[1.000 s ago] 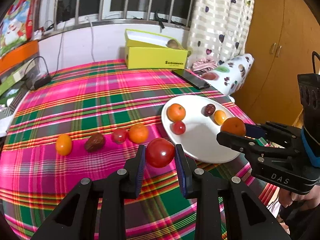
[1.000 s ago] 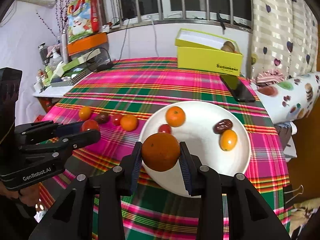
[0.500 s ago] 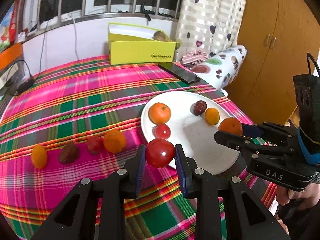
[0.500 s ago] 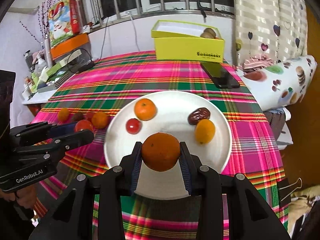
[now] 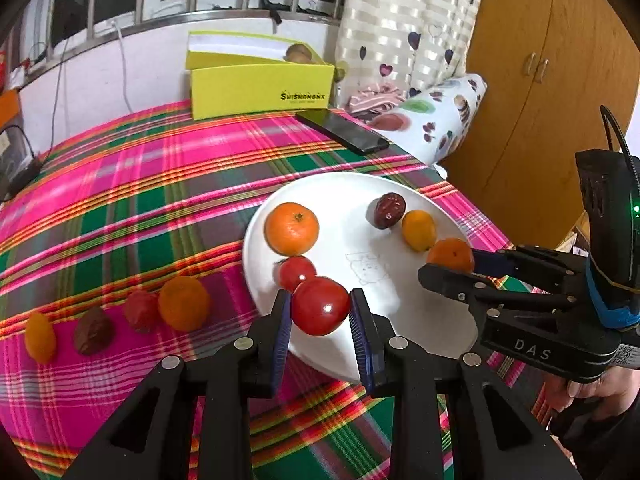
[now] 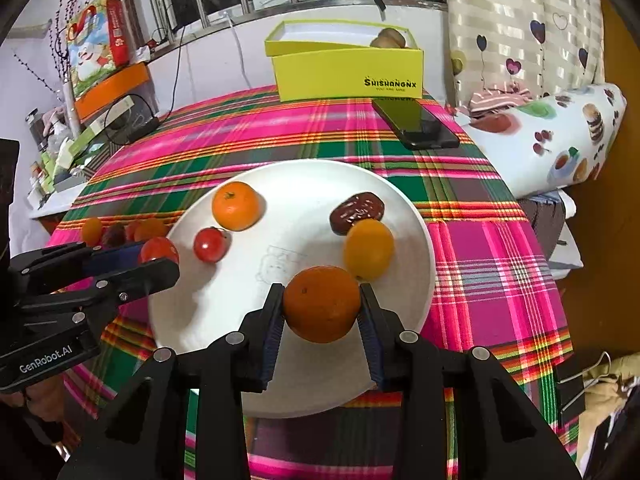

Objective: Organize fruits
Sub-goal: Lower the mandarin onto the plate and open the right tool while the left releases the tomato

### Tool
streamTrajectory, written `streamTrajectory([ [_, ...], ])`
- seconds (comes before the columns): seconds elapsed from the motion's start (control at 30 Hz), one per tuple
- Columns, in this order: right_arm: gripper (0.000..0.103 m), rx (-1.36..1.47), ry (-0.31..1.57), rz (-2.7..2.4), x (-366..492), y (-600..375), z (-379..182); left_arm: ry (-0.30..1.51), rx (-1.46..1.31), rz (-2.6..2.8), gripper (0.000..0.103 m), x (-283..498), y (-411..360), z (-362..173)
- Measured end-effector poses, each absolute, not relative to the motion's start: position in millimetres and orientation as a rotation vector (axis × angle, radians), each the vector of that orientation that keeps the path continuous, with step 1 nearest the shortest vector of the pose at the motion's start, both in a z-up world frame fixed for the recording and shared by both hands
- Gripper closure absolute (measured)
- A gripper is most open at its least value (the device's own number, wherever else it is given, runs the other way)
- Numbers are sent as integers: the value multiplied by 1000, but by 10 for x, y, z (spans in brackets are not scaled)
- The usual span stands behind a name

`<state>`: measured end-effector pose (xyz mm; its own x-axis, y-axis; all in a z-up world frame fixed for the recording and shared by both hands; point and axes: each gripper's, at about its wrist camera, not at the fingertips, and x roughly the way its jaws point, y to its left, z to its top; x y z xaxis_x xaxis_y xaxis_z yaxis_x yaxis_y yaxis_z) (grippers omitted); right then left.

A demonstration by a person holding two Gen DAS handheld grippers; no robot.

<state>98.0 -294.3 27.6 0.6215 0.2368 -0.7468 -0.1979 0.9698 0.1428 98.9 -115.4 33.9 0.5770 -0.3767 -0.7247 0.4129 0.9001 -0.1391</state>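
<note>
My red tomato point(image 5: 320, 305) clamped in my left gripper point(image 5: 320, 322) over the white plate's point(image 5: 420, 320) near rim, my orange point(image 6: 322, 304) pinched in my right gripper point(image 6: 322, 322) above the plate beside a yellow kumquat point(image 6: 369, 249), four fruits lined on the plaid cloth point(image 5: 120, 208)

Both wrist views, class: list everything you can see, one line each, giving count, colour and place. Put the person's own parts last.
plate: 1, white, on the plaid cloth
fruits on plate: 4: orange tangerine, small red tomato, brown date, yellow-orange kumquat
row of fruits: 4, orange, brown, red, orange, on the cloth left of the plate
box: 1, yellow, far edge of the table, brown fruit inside
phone: 1, black, near the box
tablecloth: 1, pink-green plaid
left gripper: black, shut on a red tomato
right gripper: black, shut on an orange, over the plate
hand: 1, holding the right gripper
</note>
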Motion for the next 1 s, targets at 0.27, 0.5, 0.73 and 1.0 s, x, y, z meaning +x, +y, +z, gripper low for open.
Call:
streamTrajectory([
  [0.27, 66, 55, 884, 238, 1044, -2992, 183, 860, 58, -473, 63, 1064, -1252, 246],
  [0.5, 66, 45, 880, 234, 1095, -3003, 176, 880, 71, -473, 63, 1133, -1309, 153],
  [0.73, 66, 37, 876, 231, 1128, -3013, 172, 884, 102, -460, 63, 1185, -1395, 103],
  [1.0, 65, 36, 877, 234, 1135, -3018, 176, 874, 118, -443, 63, 1189, -1404, 94],
])
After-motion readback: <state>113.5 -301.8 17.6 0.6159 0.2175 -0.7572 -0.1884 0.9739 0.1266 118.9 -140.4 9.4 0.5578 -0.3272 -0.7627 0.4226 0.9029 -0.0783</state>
